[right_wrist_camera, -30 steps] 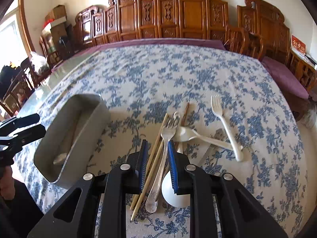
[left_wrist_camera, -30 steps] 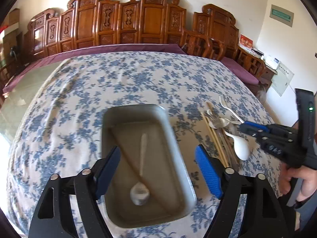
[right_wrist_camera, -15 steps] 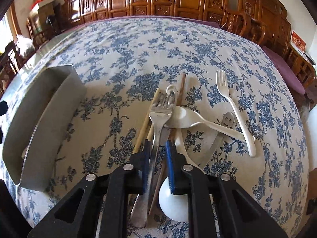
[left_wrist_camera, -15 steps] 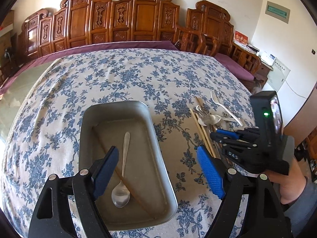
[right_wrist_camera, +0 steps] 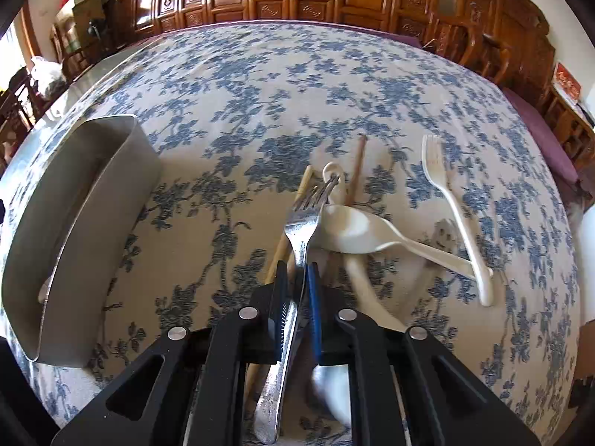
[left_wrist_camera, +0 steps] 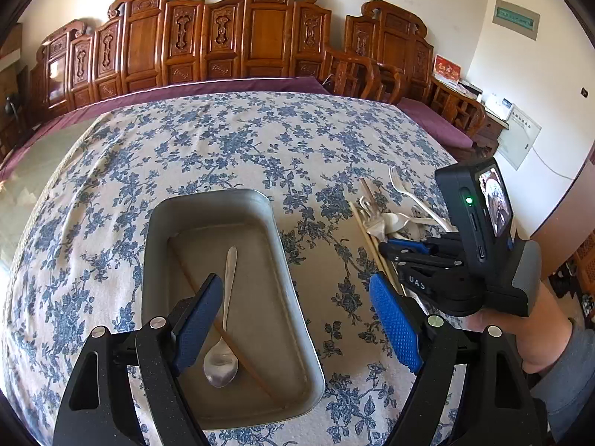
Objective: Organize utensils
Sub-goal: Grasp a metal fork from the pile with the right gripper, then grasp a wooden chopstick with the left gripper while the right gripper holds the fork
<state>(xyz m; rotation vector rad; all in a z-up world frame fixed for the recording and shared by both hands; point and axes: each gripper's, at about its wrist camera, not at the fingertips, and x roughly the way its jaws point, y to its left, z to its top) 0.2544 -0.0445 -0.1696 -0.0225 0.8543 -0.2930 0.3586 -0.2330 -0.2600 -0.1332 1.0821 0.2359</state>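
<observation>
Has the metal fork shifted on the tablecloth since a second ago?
Yes. The metal fork now angles up off the pile in the right gripper, its tines lifted over the white spoon, which lies on the tablecloth.

My jaws pinch the metal fork (right_wrist_camera: 302, 230). Its prongs stick out ahead of me. A white spoon (right_wrist_camera: 357, 232) lies just right. The tray (right_wrist_camera: 93, 200) sits far left.

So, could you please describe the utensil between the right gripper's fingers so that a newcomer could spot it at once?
On the blue-flowered tablecloth, right of the metal tray, lies a heap of utensils. The right gripper is shut on the metal fork in that heap, its tines pointing away from the camera. It is the only shiny steel piece there; its neighbours are wooden chopsticks and white plastic cutlery.
</observation>
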